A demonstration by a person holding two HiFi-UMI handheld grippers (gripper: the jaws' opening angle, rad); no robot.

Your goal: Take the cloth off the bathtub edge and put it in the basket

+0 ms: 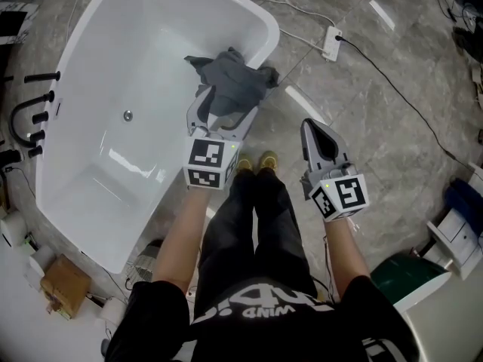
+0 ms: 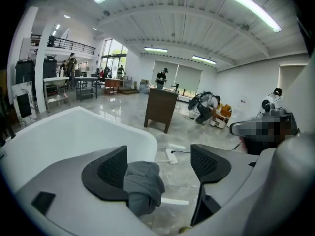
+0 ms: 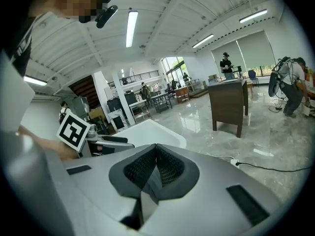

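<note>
A crumpled grey cloth hangs over the near rim of the white bathtub. My left gripper reaches up to it with its jaws wide open, one on either side of the cloth's lower folds. In the left gripper view the cloth bunches against the left pad, well away from the right pad; the gripper does not press on it. My right gripper hovers over the floor to the right, shut and empty, with its pads together.
A white power strip with a black cable lies on the marble floor beyond the tub. Black tap fittings stand at the tub's left. A cardboard box sits lower left, a dark green container lower right. A brown cabinet stands further off.
</note>
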